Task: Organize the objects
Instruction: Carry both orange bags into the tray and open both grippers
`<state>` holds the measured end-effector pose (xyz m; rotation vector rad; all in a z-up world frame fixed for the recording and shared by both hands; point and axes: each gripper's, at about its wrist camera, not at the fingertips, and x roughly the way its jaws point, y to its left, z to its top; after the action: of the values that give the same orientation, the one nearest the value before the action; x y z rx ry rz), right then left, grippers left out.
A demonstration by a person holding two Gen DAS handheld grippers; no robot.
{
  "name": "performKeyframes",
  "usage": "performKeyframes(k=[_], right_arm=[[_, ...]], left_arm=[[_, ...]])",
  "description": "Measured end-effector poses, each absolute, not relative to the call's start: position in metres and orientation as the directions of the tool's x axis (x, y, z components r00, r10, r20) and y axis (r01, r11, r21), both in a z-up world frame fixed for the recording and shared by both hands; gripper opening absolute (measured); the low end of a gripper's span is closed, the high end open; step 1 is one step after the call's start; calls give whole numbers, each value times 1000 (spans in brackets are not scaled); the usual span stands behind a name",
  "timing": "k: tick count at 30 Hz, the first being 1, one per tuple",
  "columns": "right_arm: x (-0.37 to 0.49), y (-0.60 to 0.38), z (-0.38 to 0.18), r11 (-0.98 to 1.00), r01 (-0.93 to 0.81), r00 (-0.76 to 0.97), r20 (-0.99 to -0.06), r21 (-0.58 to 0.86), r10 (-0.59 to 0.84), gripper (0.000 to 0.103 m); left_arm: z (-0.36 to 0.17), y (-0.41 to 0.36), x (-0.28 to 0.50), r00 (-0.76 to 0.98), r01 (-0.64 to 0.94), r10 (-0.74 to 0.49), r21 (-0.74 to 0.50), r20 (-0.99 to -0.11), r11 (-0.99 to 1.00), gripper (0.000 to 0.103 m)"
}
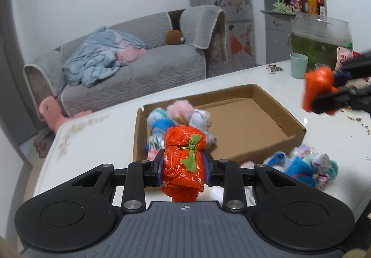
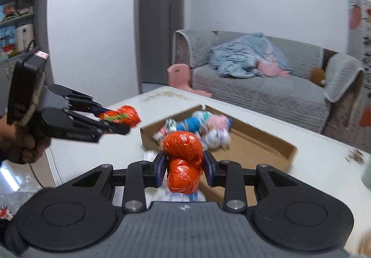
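My left gripper (image 1: 183, 171) is shut on an orange plastic bundle with a green tie (image 1: 184, 160), held above the table just in front of the cardboard box (image 1: 252, 123). It also shows in the right wrist view (image 2: 120, 116). My right gripper (image 2: 184, 168) is shut on a second orange plastic bundle (image 2: 183, 160), near the box's corner (image 2: 266, 142); it shows at the right of the left wrist view (image 1: 317, 88). Several small yarn-like bundles (image 1: 176, 121) lie in the box's left end.
More small colourful bundles (image 1: 303, 165) lie on the white table (image 1: 97, 132) to the right of the box. A green cup (image 1: 298, 65) and a fish bowl (image 1: 320, 37) stand at the far right. A grey sofa (image 1: 129, 65) is beyond the table.
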<state>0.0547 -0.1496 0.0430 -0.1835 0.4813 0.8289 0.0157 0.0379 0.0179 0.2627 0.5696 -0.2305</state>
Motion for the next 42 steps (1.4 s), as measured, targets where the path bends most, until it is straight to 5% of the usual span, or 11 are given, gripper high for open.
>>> performKeyframes(k=[11, 31, 42], right_arm=[[159, -65, 10, 570, -804, 350, -641, 170, 684, 31], [184, -27, -47, 547, -835, 289, -796, 63, 533, 31], [176, -17, -49, 538, -843, 305, -833, -10, 461, 34]], left_arm=[[-17, 33, 113, 670, 374, -142, 166, -729, 912, 38], [-61, 39, 141, 609, 380, -128, 146, -782, 914, 38], [-60, 46, 142, 603, 331, -123, 107, -788, 937, 48]])
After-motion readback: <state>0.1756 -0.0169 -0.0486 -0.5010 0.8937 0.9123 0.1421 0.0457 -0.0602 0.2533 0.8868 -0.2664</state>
